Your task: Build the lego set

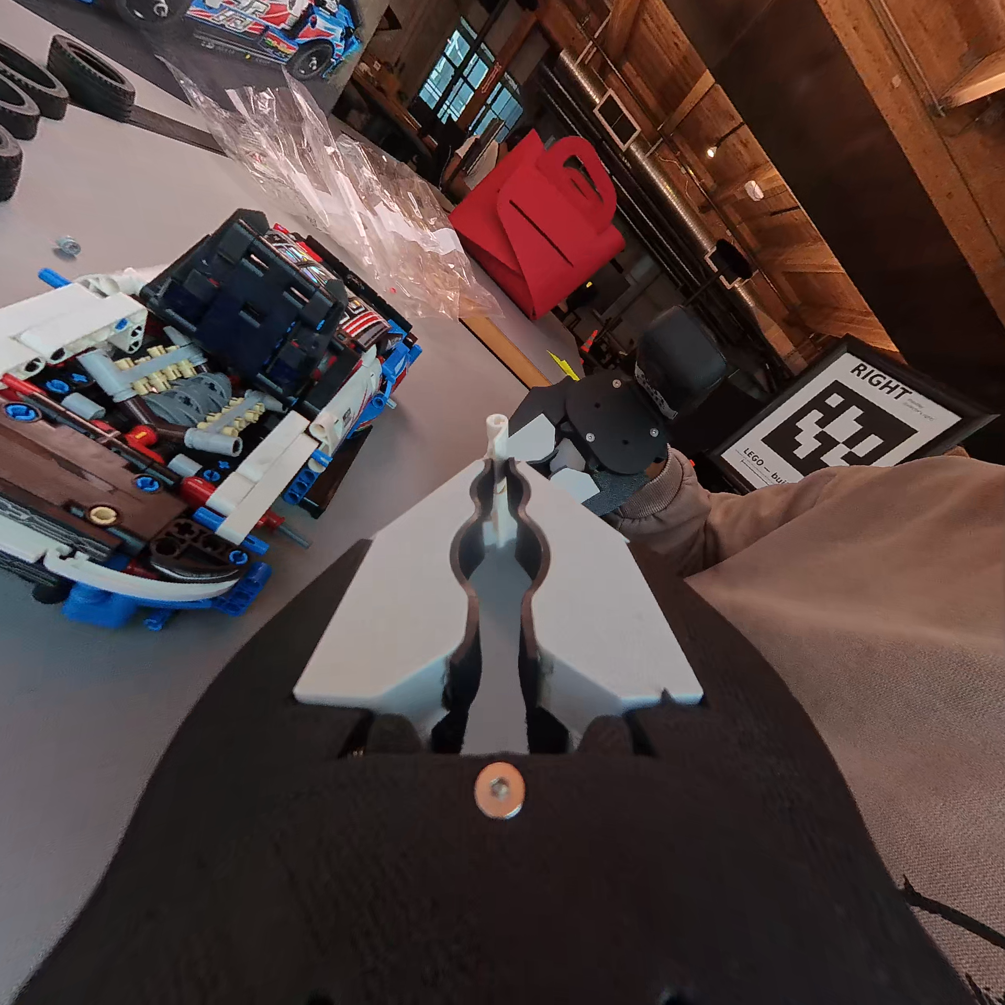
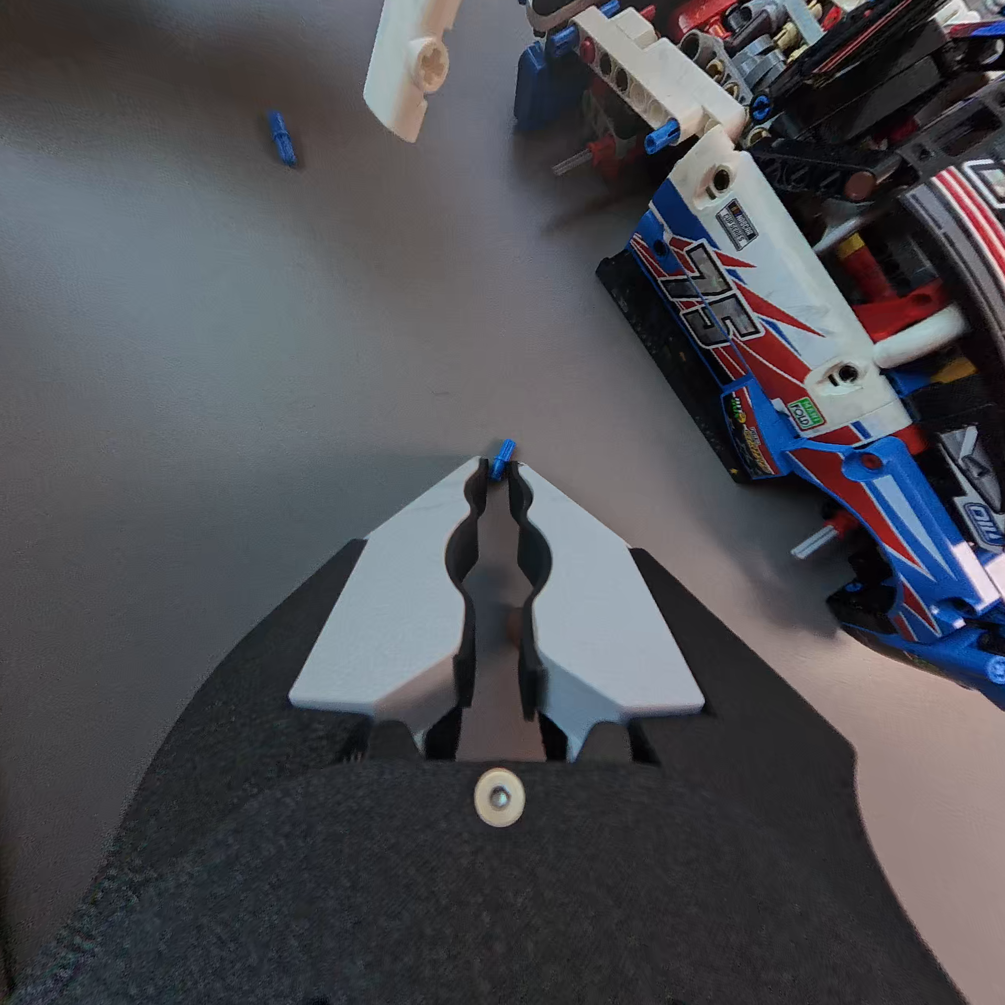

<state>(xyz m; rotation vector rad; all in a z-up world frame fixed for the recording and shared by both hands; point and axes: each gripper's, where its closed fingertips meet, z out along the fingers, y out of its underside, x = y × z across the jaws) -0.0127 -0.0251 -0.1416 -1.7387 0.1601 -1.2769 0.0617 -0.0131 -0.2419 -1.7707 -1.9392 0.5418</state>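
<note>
My left gripper (image 1: 497, 462) is shut on a white lego piece (image 1: 497, 440) that sticks out past its tips, held above the grey table. The same white piece shows in the right wrist view (image 2: 408, 70) at the top. My right gripper (image 2: 497, 465) is shut on a small blue pin (image 2: 503, 454) at its tips, above the table. The right gripper also shows in the left wrist view (image 1: 549, 440), just right of the white piece. The part-built lego car (image 1: 179, 413) stands on the table at the left; in the right wrist view the lego car (image 2: 788, 304) is at the right.
A second loose blue pin (image 2: 281, 138) lies on the table. Clear plastic bags (image 1: 337, 190), black tyres (image 1: 87, 76), a red bag (image 1: 538, 228), the set's picture box (image 1: 261, 27) and a framed marker sign (image 1: 837, 424) stand beyond the car. A person's sleeve (image 1: 816, 544) is at right.
</note>
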